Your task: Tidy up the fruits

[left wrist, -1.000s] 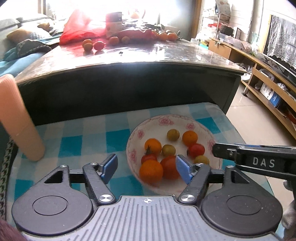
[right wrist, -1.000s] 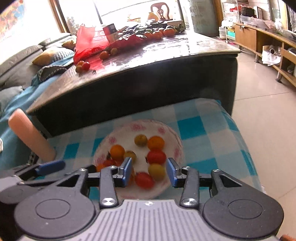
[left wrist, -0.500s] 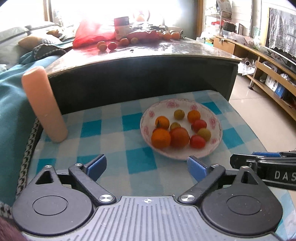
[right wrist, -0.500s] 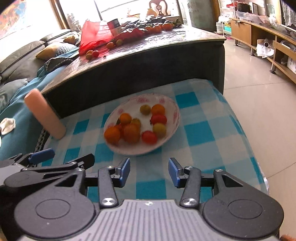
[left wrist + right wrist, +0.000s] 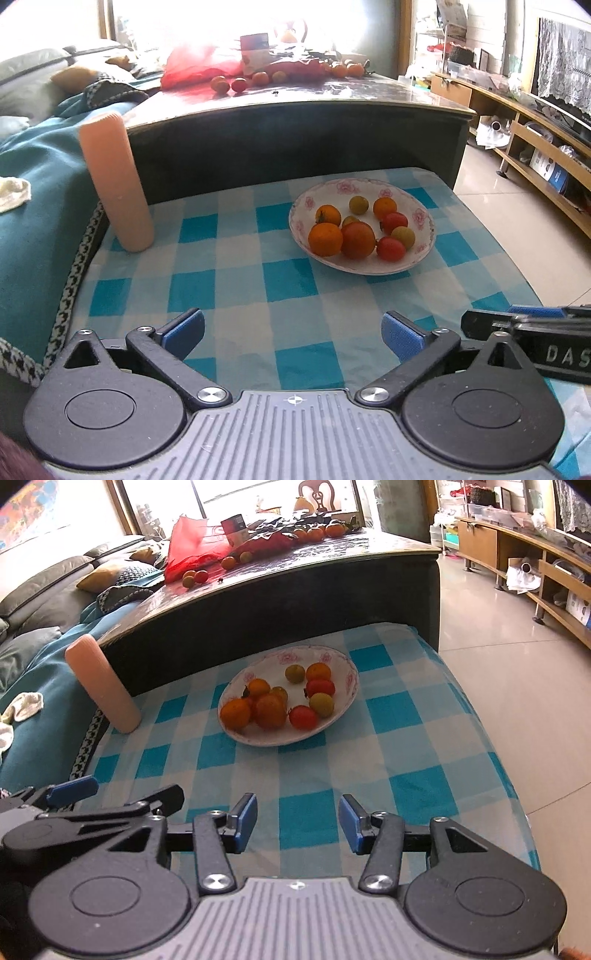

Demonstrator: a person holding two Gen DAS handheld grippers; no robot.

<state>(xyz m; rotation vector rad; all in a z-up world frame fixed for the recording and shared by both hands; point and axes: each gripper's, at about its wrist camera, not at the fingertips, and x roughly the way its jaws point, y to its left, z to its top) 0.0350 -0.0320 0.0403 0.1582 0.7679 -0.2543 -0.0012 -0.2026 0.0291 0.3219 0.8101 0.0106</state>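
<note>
A living room with a sofa on the left and a dark glossy table (image 5: pixel 332 96) behind frames a low surface under a blue-and-white checked cloth (image 5: pixel 236 280). On it sits a flowered plate (image 5: pixel 424 221) holding oranges and small tomatoes, with more loose fruit (image 5: pixel 195 576) and a red bag (image 5: pixel 192 542) on the dark table. A peach cylinder (image 5: pixel 116 184) stands at the cloth's left edge. The left gripper (image 5: pixel 293 328) is spread wide and empty; the right gripper (image 5: pixel 298 821) is moderately parted, also empty. Both sit side by side, well apart from the plate, which lies ahead: slightly right of the left gripper, slightly left of the right one. Neither looks clearly nearer.
</note>
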